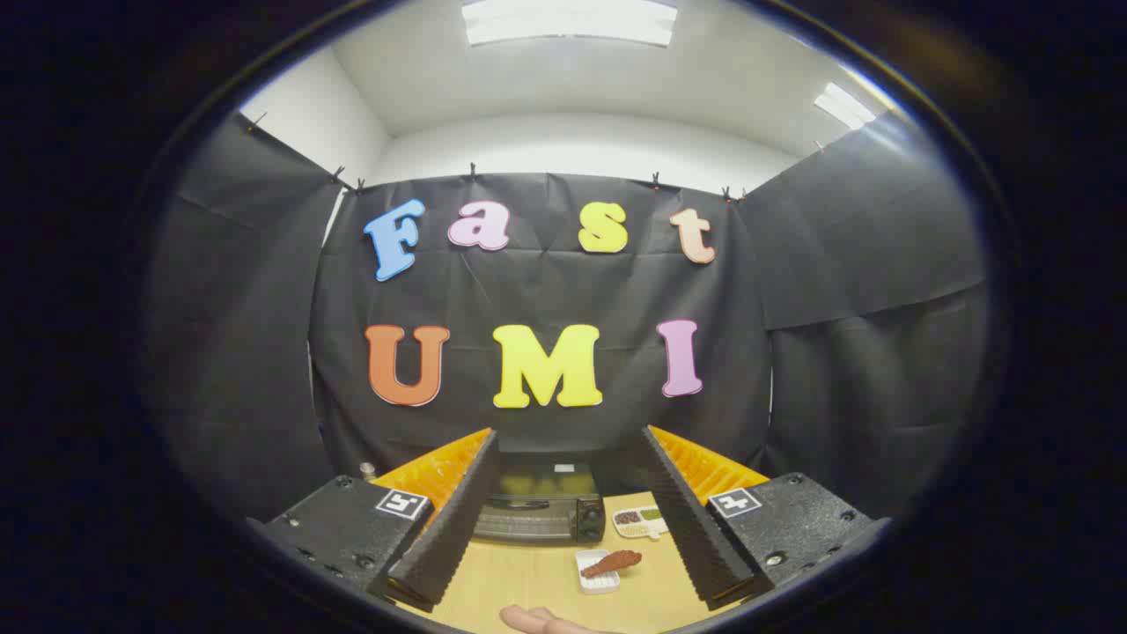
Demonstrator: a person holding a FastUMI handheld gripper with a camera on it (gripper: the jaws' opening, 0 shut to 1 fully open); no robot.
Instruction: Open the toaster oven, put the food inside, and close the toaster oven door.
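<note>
food (611, 563) on table, ahead between spread gripper (572, 440) fingers

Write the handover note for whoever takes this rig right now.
Tongs: open, holding nothing, raised well back from the table.
Oven: at the far side of the table, seen between the fingers, door shut.
Food: a brown piece on a small white dish, nearer than the oven, off its knob side.
A second dish with compartments lies beside the oven.
A hand rests at the near table edge.
Done: nothing yet.
Left: open the door, put the food in, close the door.
</note>
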